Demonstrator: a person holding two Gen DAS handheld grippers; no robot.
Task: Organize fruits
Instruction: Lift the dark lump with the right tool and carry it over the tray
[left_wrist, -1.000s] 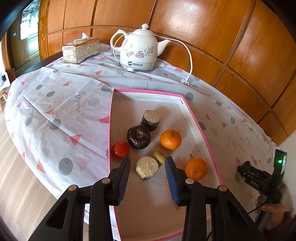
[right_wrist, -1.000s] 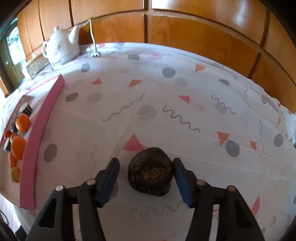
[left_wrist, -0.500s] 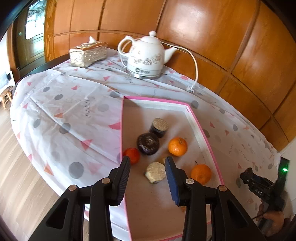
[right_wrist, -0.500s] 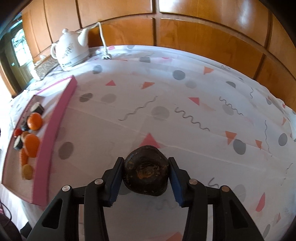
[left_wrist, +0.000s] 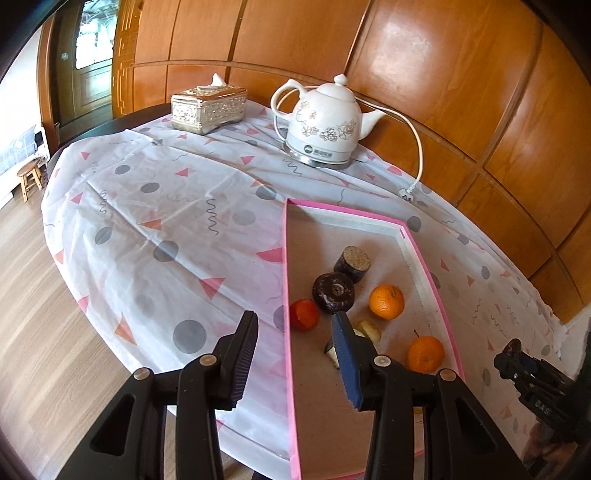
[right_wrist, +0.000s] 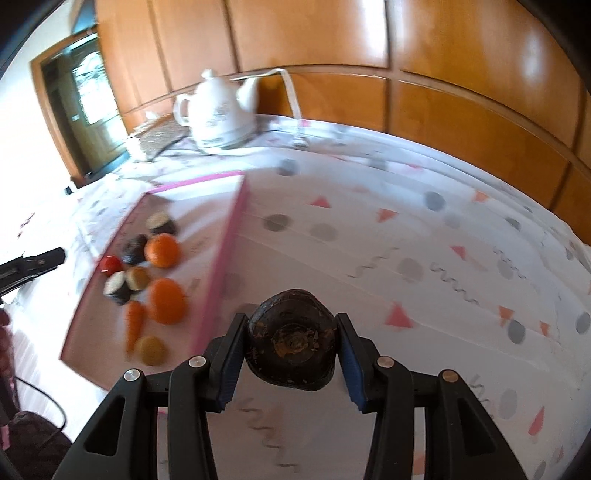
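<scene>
Right tongs clamp dark fruit; left tongs apart above pink tray rim.

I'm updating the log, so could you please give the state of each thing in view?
Right claw: shut on dark fruit, lifted.
Left claw: open, holding nothing.
Pink tray: flat on tablecloth, holding fruit.
Oranges: loose in tray.
Kettle: upright, lid on, cord's plug lying loose.
Tissue box: tissue poking out.

white floral electric kettle on its base, cord trailing to a loose plug, silver tissue box nearby, patterned tablecloth, wood-panelled wall
</scene>
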